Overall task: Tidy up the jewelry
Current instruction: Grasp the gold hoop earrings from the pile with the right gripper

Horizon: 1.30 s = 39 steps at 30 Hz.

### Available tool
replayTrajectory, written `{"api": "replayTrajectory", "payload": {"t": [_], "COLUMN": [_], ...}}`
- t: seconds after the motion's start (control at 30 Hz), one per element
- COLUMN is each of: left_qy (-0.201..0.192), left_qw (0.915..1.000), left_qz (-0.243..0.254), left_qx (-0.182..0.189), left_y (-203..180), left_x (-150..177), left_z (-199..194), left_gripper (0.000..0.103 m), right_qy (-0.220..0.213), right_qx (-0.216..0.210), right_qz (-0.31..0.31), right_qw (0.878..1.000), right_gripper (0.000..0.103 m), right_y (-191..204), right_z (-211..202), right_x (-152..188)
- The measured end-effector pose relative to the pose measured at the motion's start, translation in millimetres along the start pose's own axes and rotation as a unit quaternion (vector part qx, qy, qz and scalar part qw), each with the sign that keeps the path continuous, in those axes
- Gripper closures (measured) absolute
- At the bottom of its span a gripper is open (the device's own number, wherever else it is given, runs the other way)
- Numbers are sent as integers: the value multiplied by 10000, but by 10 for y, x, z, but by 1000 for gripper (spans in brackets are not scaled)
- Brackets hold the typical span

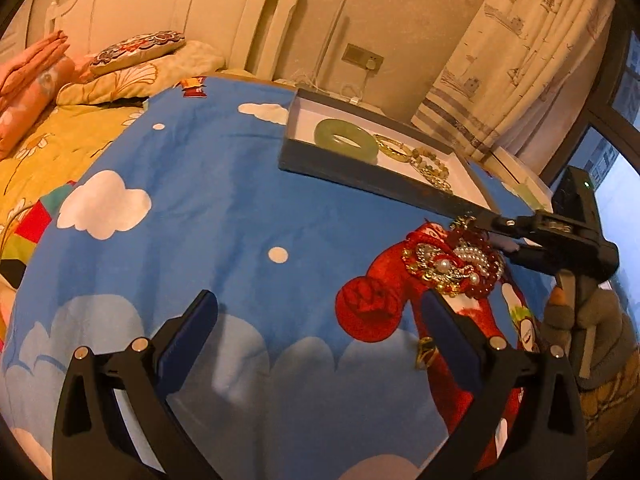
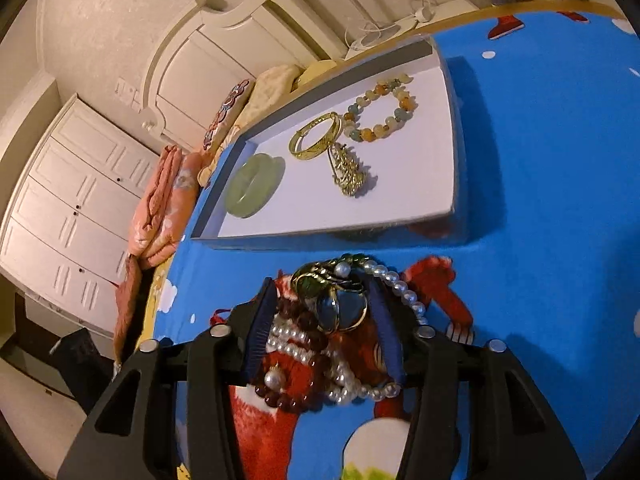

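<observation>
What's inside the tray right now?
Inside the tray: a jade bangle, a gold bangle, a gold filigree piece and a stone bead bracelet. In the left wrist view the near wall hides part of the floor.

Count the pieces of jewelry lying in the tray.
4: a green bangle at its left end, a gold bangle, a gold brooch beside it, a beaded bracelet farthest right. None seems hidden.
</observation>
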<state>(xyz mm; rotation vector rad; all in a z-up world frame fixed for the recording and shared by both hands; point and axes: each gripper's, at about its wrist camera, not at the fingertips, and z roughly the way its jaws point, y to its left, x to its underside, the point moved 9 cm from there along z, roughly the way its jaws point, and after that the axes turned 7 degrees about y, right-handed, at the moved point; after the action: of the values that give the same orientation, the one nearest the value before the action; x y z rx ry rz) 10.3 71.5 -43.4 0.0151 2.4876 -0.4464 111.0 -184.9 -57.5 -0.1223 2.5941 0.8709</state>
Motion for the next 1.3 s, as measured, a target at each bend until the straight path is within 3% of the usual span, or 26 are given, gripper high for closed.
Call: {"api": "replayTrajectory", "payload": {"t": [0.03, 0.23, 0.4, 0.7, 0.87, 1.0, 1.1, 1.3], "left_qy": [1, -6, 10, 42, -82, 185, 307, 470], "left_qw": [10000, 9999, 9999, 9999, 9997, 9985, 9959, 9937], "left_qz": [-9, -96, -79, -33, 215, 440, 821, 1012], "left_qx": [14, 109, 129, 86, -36, 270, 200, 134], "left_y": [3, 21, 35, 19, -120, -409, -593, -673], "left_x": [-5, -16, -20, -14, 14, 169, 260, 306], "left_z": [0, 4, 10, 11, -80, -29, 45, 151], "left_gripper": [3, 3, 3, 3, 3, 3, 4, 14], "right_qy": [6, -349, -746, -811, -804, -823, -823, -857], "right_qx": [64, 407, 433, 435, 427, 424, 409, 352], "right_qz": [-31, -627, -588, -462, -478, -527, -489, -450], "right_qw": [10000, 9966, 9945, 9947, 9947, 9943, 9946, 9947], "right_gripper": [84, 87, 87, 87, 87, 87, 87, 87], "right_y": [-12, 66, -27, -181, -220, -220, -244, -266], "right_z": [8, -157, -419, -592, -675, -744, -768, -802], "right_x": [3, 41, -19, 99, 230, 322, 359, 384]}}
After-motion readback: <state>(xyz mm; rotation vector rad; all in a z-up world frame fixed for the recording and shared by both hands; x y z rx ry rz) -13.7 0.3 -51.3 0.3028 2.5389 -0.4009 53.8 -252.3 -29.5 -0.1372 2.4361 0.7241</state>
